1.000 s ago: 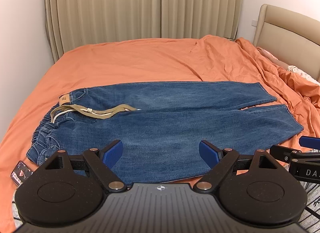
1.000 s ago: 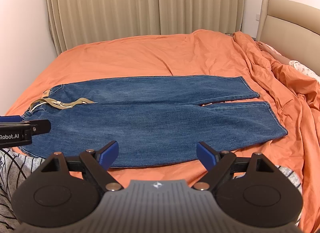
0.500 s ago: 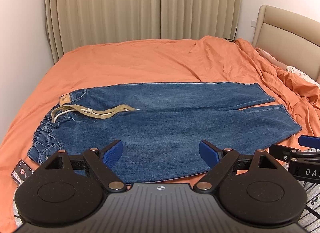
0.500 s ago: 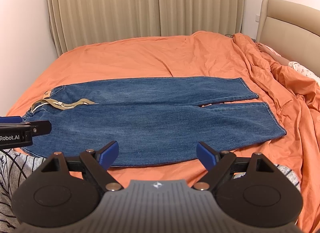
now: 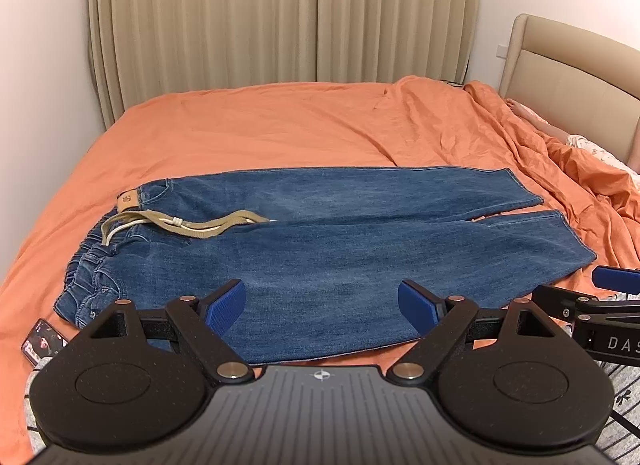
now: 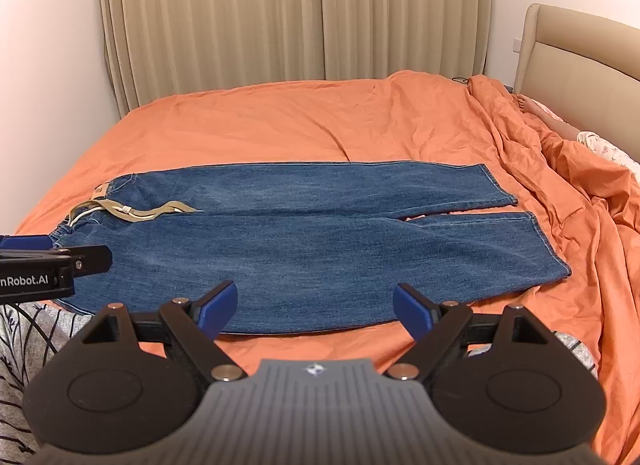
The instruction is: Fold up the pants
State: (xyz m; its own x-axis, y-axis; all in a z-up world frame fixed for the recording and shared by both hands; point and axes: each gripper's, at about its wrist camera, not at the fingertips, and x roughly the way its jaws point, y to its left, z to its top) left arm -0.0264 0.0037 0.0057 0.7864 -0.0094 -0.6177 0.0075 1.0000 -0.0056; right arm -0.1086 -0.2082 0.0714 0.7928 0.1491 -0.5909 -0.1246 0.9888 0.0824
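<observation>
Blue jeans (image 5: 320,249) (image 6: 304,249) lie flat across the orange bed, waistband with a tan drawstring (image 5: 188,223) at the left, both leg hems at the right. My left gripper (image 5: 322,307) hovers open above the near edge of the jeans, toward the waist half. My right gripper (image 6: 314,307) is open too, over the near edge toward the leg half. Nothing is between either pair of blue pads. Each gripper shows at the edge of the other's view.
A phone (image 5: 42,345) lies on the bed near the waistband's front corner. Rumpled orange duvet (image 6: 560,185) piles up at the right beside a beige headboard (image 6: 580,65). Curtains (image 5: 280,17) hang behind the bed. Patterned grey fabric (image 6: 24,337) shows at the near edge.
Both grippers have shifted only slightly; the jeans sit a little lower and further left in the views. Jaws stay open and the jeans lie untouched.
</observation>
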